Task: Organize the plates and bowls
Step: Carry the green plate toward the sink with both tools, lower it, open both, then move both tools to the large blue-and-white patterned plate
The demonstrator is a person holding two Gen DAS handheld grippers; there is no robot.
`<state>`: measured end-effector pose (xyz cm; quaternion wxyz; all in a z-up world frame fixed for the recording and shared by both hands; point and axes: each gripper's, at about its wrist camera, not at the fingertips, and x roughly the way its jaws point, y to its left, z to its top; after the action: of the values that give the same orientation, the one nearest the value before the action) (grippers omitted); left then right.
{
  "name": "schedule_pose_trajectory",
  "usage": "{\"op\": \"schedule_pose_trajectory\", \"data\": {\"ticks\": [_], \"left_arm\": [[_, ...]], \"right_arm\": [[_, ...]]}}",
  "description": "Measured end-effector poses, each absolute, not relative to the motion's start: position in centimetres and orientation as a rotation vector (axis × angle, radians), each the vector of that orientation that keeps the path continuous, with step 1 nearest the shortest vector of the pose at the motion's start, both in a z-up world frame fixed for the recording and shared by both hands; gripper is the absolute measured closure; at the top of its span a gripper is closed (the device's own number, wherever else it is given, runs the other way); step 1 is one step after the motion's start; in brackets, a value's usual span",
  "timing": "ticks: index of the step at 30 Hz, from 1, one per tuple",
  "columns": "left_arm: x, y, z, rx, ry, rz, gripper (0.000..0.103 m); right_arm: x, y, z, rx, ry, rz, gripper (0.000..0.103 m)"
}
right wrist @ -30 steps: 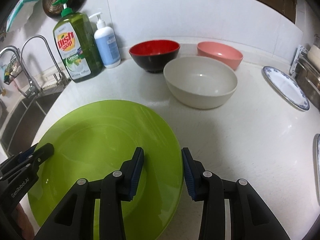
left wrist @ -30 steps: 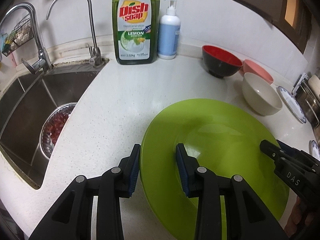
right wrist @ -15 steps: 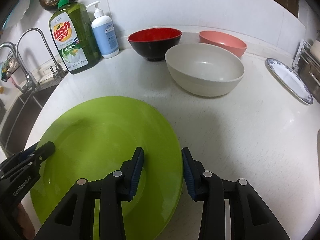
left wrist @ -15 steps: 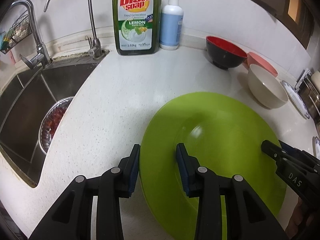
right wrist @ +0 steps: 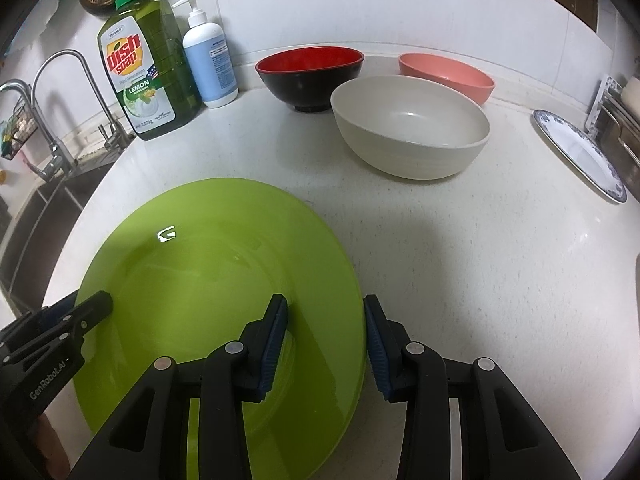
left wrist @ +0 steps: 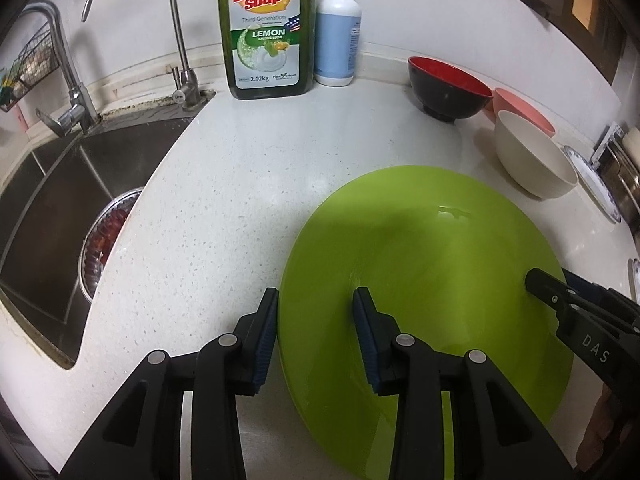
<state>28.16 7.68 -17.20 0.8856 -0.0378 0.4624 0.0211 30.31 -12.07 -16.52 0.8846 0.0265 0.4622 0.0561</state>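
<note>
While the white countertop (right wrist: pixel 460 248) carries everything here, the biggest dish on it is the green plate (left wrist: pixel 432 264), a round plate with no long axis, face up, sitting toward the near edge between the sink (left wrist: pixel 52 208) side and the bowls. Whether it rests flat on the counter or is raised a little cannot be told.

The left gripper (left wrist: pixel 316 332) straddles the plate's left rim: its jaws stand at a moderate gap, one blue-padded finger outside the rim over the counter, the other over the plate's inner surface. The pads do not appear pressed against the rim. The right gripper (right wrist: pixel 326 340) does the same on the opposite rim, one finger over the plate, the other just outside the edge, jaws parted about as far. Each gripper's tip shows in the other's view, reaching over the plate's far side.

Beyond the plate, the cream bowl (right wrist: pixel 412 136) stands upright, mouth up, well apart from it. Behind that sit the black bowl with a red inside (right wrist: pixel 310 76) and the pink bowl (right wrist: pixel 448 76), both upright near the wall. A blue-patterned white plate (right wrist: pixel 580 156) lies flat at the right edge of the counter.

By the sink stand the dish soap bottle (left wrist: pixel 266 28) and, just beside it, a smaller white pump bottle (left wrist: pixel 338 40).
</note>
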Motion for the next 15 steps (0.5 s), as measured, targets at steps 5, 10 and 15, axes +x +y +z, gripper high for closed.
{"op": "schedule_pose_trajectory", "data": {"ticks": [5,10,15], "left_arm": [[27.9,7.6,-16.3,-0.066,0.923,0.051,0.042],[27.4,7.4,-14.3,-0.05,0.863,0.048,0.024],[26.9,6.4,-11.8,-0.026,0.8,0.011,0.01]], "right_arm": [[29.9,-12.3,-16.0,0.054,0.937,0.102,0.062],[29.2,-12.7,-15.0,0.064,0.917,0.093,0.058],[27.8,-13.6,-13.2,0.096,0.88,0.071,0.056]]}}
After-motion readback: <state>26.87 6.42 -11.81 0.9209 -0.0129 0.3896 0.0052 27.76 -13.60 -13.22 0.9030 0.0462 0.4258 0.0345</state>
